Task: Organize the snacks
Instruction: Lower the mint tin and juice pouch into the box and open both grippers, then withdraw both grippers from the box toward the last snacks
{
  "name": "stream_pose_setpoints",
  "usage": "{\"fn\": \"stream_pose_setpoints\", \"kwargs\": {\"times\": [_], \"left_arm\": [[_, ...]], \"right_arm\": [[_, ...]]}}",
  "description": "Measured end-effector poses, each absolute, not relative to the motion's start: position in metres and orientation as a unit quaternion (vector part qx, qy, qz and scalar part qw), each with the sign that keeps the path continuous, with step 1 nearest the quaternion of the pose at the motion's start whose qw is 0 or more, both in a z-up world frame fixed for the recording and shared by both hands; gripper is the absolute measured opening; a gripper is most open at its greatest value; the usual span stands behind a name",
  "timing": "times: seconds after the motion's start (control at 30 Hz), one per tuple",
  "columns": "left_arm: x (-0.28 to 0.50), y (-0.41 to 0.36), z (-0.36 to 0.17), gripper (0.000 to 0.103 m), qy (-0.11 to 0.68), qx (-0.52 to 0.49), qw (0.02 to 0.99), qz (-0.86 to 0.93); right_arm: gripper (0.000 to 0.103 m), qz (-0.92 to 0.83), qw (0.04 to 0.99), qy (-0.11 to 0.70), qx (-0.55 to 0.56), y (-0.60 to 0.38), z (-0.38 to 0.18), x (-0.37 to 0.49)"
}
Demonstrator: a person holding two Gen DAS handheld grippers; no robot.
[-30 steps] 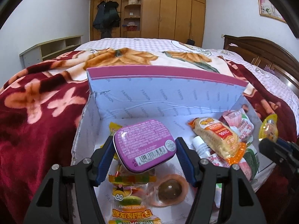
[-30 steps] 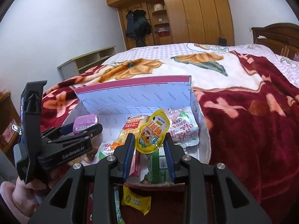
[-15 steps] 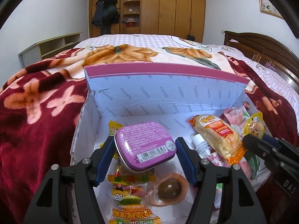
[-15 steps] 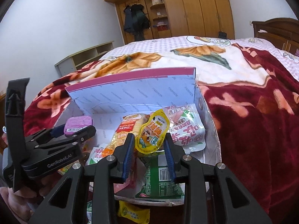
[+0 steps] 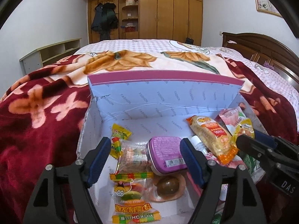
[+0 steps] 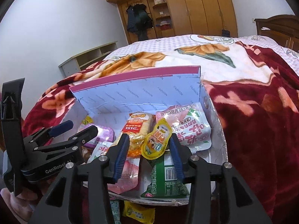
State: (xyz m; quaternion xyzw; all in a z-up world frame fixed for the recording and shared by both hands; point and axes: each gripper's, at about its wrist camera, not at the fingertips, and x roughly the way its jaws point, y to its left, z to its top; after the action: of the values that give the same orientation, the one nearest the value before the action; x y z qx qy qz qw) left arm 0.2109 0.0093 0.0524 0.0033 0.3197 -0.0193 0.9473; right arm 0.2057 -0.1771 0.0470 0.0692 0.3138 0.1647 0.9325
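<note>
The purple tin [image 5: 166, 155] is lying in the white box [image 5: 130, 100], tipped onto a clear gummy packet [image 5: 133, 155] on one side and a round brown sweet in its wrapper [image 5: 167, 185] on the other. I am spreading the jaws of my left gripper [image 5: 144, 157] around it: the tin is sitting between the blue pads, close against the right one, with a clear gap to the left one, so I am not squeezing it.

Just beside the tin to the right, an orange-and-yellow cake bar [image 5: 212, 139] is leaning across the pile of packets. In front of my right gripper [image 6: 149, 153] a small yellow pouch [image 6: 157, 142] is resting on that pile, against the cake bar [image 6: 137, 128] and a pink-and-white bag [image 6: 188, 128]. I am opening these jaws too; the pouch is lying between the blue pads with space showing on both sides, so neither pad is pressing it. Below it a green packet [image 6: 164, 179] is lying near the box's front edge, and a yellow candy [image 6: 138, 213] is lying outside the box.

The box [image 6: 142, 93] is standing on a dark red flowered blanket [image 5: 37, 121] spread over a bed, its flap with the magenta edge raised at the back. Behind the bed a wooden wardrobe [image 5: 158, 9] is filling the far wall.
</note>
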Motion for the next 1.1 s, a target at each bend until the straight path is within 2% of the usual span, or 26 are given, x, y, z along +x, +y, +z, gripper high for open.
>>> {"fn": "stream_pose_setpoints", "kwargs": {"times": [0.6, 1.1], "left_arm": [[0.172, 0.000, 0.070, 0.080, 0.317, -0.008, 0.947, -0.051], [0.130, -0.006, 0.062, 0.080, 0.326, -0.052, 0.941, -0.081]], "right_arm": [[0.049, 0.172, 0.938, 0.288, 0.088, -0.186, 0.067, 0.179], [0.049, 0.184, 0.932, 0.293, 0.110, -0.192, 0.066, 0.141]]}}
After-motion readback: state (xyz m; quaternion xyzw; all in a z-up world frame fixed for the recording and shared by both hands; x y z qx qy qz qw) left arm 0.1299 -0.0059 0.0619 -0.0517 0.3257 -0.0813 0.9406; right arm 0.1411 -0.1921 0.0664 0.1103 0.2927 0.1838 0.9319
